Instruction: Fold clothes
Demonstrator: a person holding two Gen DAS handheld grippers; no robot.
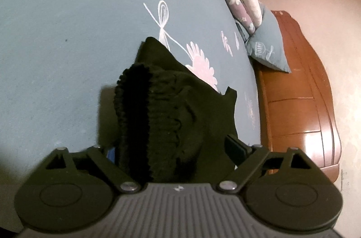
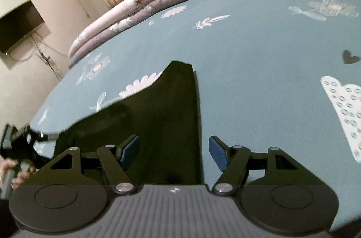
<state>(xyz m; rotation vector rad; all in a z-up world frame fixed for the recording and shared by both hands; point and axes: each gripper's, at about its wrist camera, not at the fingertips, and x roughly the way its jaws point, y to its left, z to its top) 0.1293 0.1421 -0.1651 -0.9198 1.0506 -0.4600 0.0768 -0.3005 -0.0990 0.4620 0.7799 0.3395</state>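
A dark garment [image 1: 171, 107] with a ribbed, gathered band is seen lying on the bed [image 1: 67, 35], bunched between the spread fingers of the left gripper [image 1: 176, 147], untouched by its one visible pad. The right gripper [image 2: 173, 152] is likewise held wide. A folded quilt [image 2: 158, 1] and a wooden bed frame [image 1: 300, 102] are seen beyond.

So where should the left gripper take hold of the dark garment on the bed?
Grip the ribbed elastic band of the dark garment. It bunches up thick and raised, directly between the open left gripper fingers, so come straight forward along the bed sheet from the near edge. The flat panel beyond offers nothing to pinch.
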